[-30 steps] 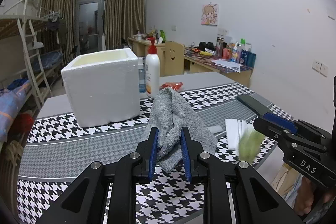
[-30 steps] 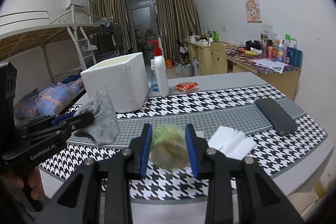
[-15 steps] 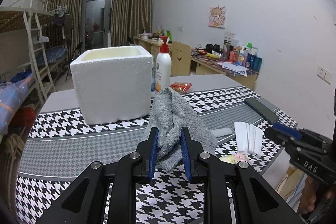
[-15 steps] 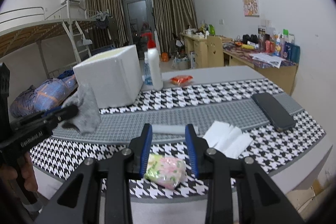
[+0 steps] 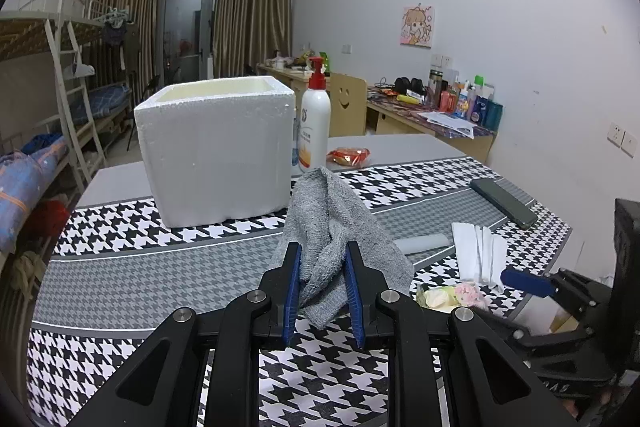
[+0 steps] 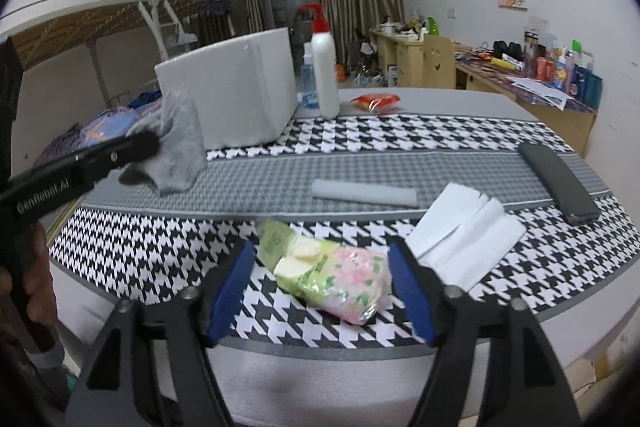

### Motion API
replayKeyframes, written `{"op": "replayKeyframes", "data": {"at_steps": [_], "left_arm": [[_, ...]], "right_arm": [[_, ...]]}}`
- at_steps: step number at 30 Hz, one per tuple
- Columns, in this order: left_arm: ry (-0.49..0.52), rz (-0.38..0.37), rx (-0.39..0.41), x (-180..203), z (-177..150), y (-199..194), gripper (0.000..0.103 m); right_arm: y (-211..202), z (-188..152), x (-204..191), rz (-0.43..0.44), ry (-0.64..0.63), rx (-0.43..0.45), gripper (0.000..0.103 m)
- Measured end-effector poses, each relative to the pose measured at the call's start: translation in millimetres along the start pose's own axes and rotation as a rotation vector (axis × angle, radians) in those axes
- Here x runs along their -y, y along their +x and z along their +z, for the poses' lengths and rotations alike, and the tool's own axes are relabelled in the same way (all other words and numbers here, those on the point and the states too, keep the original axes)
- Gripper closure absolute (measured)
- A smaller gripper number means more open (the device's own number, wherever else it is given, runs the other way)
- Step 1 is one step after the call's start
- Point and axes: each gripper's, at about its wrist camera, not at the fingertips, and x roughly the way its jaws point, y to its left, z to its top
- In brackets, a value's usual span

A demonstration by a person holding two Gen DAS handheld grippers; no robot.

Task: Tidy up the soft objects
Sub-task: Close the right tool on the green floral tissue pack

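Observation:
My left gripper [image 5: 320, 259] is shut on a grey towel [image 5: 332, 223] and holds it above the checkered table, in front of the white foam box [image 5: 218, 151]. The towel also shows in the right wrist view [image 6: 176, 143]. My right gripper [image 6: 320, 259] is open, its blue pads on either side of a green and pink soft packet [image 6: 332, 271] that lies on the table near the front edge. The packet also shows in the left wrist view [image 5: 452, 295].
A white pump bottle [image 5: 315, 123] and an orange snack packet [image 5: 348, 157] stand beside the box. A grey foam roll [image 6: 364, 193], white folded tissues [image 6: 464, 235] and a black phone [image 6: 558, 177] lie to the right. A bunk bed [image 5: 52, 99] is at left.
My right gripper has let go of the green and pink packet, which now lies on the table, and its jaws have opened wide. My left gripper still holds the towel.

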Motion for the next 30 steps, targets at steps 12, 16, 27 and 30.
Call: {"op": "replayKeyframes", "data": {"at_steps": [12,16,27,30], "left_arm": [[0.0,-0.008,-0.023,4.1,-3.4,12.5,0.08],[-0.005,-0.003,-0.028,2.0,-4.9,15.7,0.08],[-0.023,-0.004,-0.039,-5.8,-9.0,20.0,0.08],[-0.026,-0.007,-0.041,-6.4,-9.7,20.6,0.08]], "right_arm": [[24.7,-12.6,-1.1,0.011,-0.016,-0.067,0.022],[32.9,-11.2,-1.4,0.002,-0.01,-0.081,0.022],[39.4,-12.2,0.1,-0.078,-0.004,-0.104,0.022],[40.7,-11.4,2.6,-0.083,0.01,-0.103,0.022]]}}
